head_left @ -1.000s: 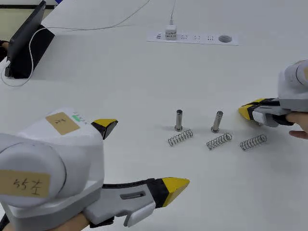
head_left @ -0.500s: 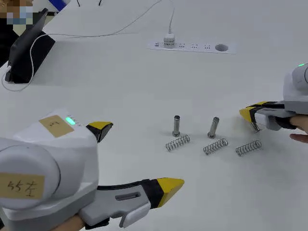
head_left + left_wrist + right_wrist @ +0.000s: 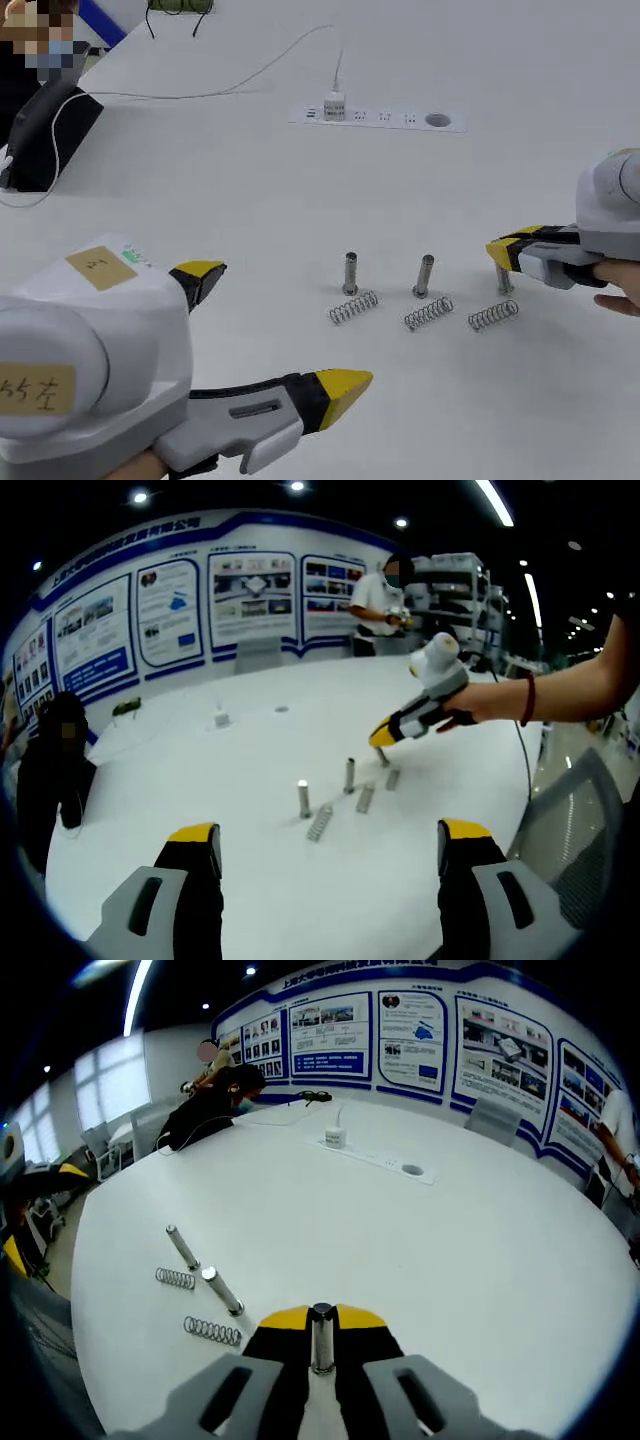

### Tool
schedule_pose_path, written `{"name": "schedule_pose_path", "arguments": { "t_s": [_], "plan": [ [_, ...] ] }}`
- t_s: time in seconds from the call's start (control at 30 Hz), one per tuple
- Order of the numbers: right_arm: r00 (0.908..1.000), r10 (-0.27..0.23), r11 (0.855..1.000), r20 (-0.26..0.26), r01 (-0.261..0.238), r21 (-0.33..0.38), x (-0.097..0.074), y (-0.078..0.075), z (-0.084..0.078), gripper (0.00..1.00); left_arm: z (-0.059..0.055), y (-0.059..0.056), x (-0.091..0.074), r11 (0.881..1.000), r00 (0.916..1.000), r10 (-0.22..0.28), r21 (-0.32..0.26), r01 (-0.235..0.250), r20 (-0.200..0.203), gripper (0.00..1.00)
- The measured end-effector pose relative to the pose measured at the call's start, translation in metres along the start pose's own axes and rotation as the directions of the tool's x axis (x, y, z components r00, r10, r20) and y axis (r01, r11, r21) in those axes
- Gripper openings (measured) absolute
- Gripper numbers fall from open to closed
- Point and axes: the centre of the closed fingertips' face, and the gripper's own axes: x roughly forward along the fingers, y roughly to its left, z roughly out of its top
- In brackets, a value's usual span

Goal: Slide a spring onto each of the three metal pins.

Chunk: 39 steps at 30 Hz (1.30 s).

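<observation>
The right gripper (image 3: 320,1322) is clenching its jaws on the upper part of the end pin (image 3: 321,1338), whose rounded top is showing between the yellow tips in the right gripper view. In the head view this gripper is reaching in from the right side of the counter (image 3: 250,210). The end pin is hanging upright below the tips, and whether its foot is touching the surface cannot be told.

The end spring (image 3: 493,315) is lying on its side just beside that pin, toward the near edge. The middle pin (image 3: 424,276) and the left pin (image 3: 350,272) are standing upright in a row with the end pin across the middle of the counter. The middle spring (image 3: 429,313) and the left spring (image 3: 354,306) are each lying just in front of their own pin. No spring is sitting on any pin.

The left gripper (image 3: 272,330) is holding its jaws spread wide with nothing between them, hovering over the near left part of the counter, well apart from the row. In the left gripper view the pins and springs are lying ahead, between the lines of the two jaws.

A power strip (image 3: 375,117) is lying toward the far edge, with a white charger (image 3: 333,104) plugged into it.
</observation>
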Motion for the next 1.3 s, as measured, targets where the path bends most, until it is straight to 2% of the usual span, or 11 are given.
{"name": "schedule_pose_path", "arguments": {
  "t_s": [0.33, 0.63, 0.73, 1.03, 1.23, 1.3],
  "plan": [
    [0.9999, 0.000, 0.999, -0.016, -0.001, -0.038, -0.012, 0.005, -0.005, 0.09, 0.003, -0.001, -0.002, 1.000, 1.0000, 0.000, 0.013, 0.000, 0.008, 0.88],
    [0.9994, -0.011, 0.999, -0.034, 0.010, -0.037, -0.018, 0.005, -0.010, 0.09, 0.003, -0.002, -0.003, 1.000, 1.0000, -0.003, 0.025, 0.003, 0.009, 0.87],
    [0.9992, -0.016, 1.000, -0.037, 0.015, -0.023, -0.020, 0.004, -0.012, 0.09, 0.008, -0.004, -0.004, 1.000, 0.9993, -0.015, -0.010, 0.016, 0.033, 0.86],
    [0.9990, -0.022, 0.999, -0.038, 0.020, -0.029, -0.024, 0.004, -0.015, 0.09, 0.008, -0.003, -0.005, 0.999, 0.9993, -0.013, -0.035, 0.014, 0.035, 0.85],
    [0.9996, -0.019, 0.999, -0.023, 0.018, -0.052, -0.024, 0.004, -0.012, 0.10, 0.006, -0.003, -0.005, 1.000, 0.9997, -0.007, -0.027, 0.008, 0.024, 0.84],
    [0.9998, -0.021, 0.999, 0.006, 0.021, -0.047, -0.027, 0.002, -0.007, 0.15, 0.005, -0.001, -0.005, 1.000, 0.9998, -0.004, -0.020, 0.004, 0.017, 0.83]
  ]
}}
